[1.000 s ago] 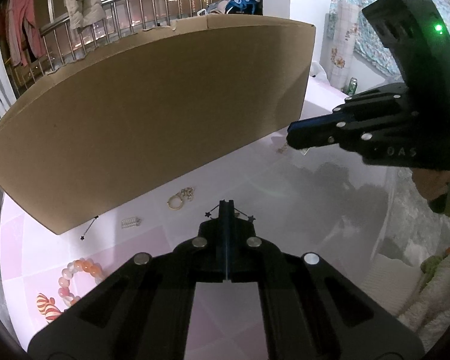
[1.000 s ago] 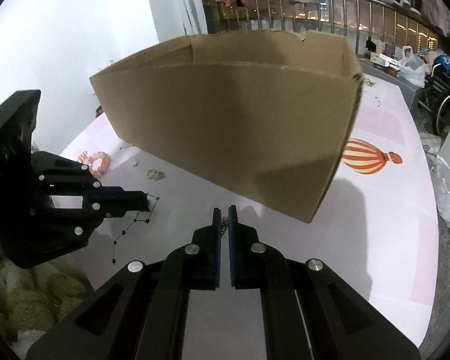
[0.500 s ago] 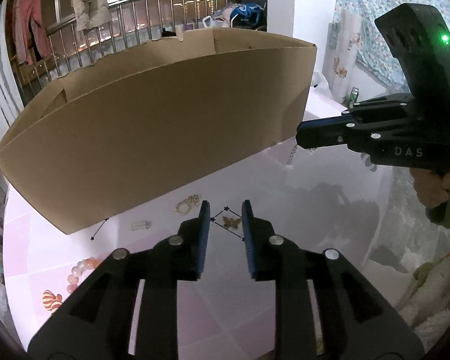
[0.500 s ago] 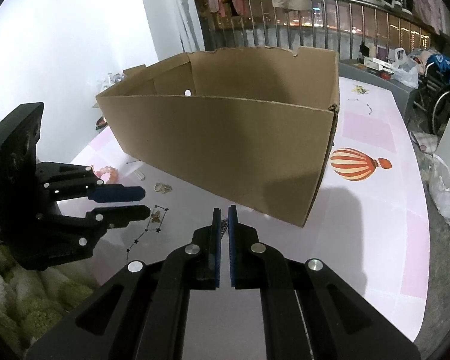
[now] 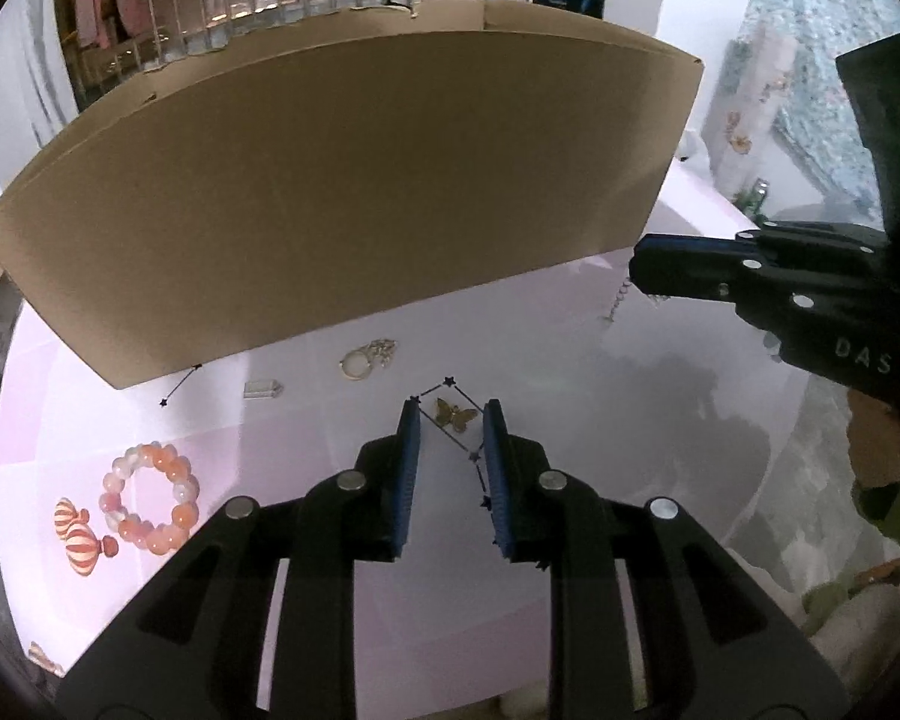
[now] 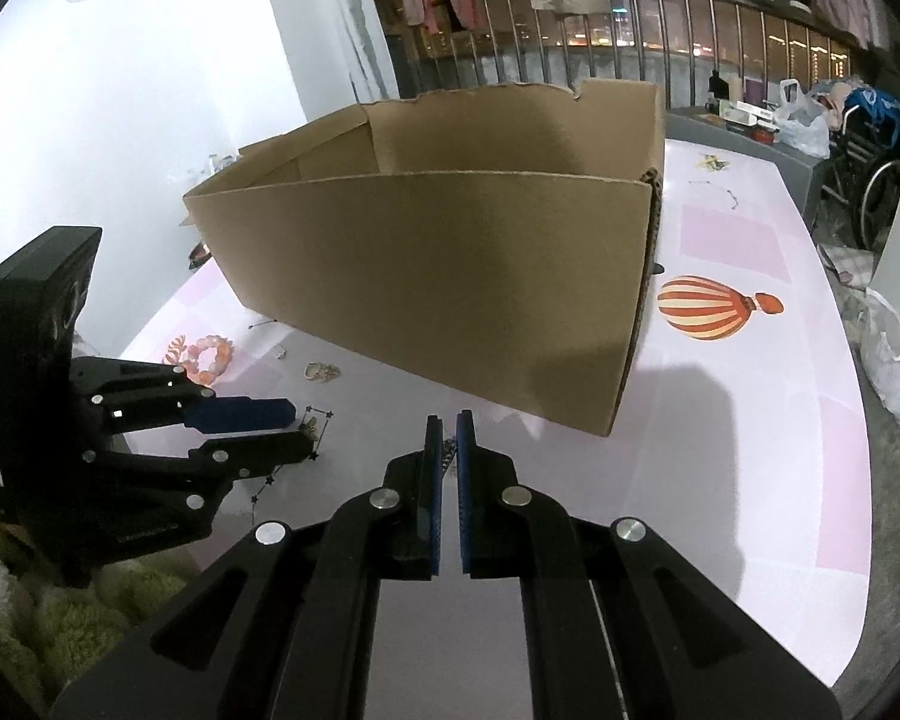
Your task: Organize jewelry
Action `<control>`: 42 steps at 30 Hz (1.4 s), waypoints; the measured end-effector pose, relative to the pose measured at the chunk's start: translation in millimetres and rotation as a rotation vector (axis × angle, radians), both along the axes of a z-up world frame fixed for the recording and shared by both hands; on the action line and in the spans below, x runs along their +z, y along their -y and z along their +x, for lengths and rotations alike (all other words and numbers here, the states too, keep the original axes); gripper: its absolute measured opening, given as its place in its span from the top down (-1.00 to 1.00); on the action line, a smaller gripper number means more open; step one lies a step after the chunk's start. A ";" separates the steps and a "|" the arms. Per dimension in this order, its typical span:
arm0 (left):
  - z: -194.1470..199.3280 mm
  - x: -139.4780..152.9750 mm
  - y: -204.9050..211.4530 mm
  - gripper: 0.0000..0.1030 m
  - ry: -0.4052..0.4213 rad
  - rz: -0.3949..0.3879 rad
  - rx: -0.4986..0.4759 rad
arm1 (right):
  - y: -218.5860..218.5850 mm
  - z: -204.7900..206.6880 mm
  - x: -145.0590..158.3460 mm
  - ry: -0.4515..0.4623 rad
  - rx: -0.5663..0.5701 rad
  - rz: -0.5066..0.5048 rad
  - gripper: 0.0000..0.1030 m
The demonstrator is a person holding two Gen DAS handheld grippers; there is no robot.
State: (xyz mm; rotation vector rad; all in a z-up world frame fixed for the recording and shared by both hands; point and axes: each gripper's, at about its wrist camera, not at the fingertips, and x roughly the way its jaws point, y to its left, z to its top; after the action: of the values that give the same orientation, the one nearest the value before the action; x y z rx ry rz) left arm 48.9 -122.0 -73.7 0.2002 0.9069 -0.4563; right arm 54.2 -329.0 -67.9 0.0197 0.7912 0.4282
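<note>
Lying before one cardboard box (image 5: 342,192): one butterfly charm (image 5: 453,414), one bead bracelet (image 5: 150,493).

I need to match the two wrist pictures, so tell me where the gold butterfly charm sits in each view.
Left wrist view: the gold butterfly charm lies on the table, lower centre, just ahead of the open left gripper.
Right wrist view: only a small gold bit shows at lower left, by the left gripper's fingertips.
Shared landmark: the cardboard box stands behind it in both views.
</note>
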 end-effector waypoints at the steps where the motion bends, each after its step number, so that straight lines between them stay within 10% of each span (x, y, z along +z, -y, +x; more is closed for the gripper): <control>1: 0.1 0.1 0.2 0.61 -0.001 -0.001 0.010 | 0.0 0.0 -0.5 -0.001 0.000 0.001 0.91; 42: -2.4 5.6 2.9 0.78 0.042 0.026 0.048 | -0.2 -2.1 13.5 0.046 0.006 0.014 0.91</control>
State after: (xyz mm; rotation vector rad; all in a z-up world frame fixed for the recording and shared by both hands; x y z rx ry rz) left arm 46.6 -124.8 -68.2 0.2104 0.8754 -0.3942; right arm 52.1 -328.8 -54.4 0.0203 0.7433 0.4387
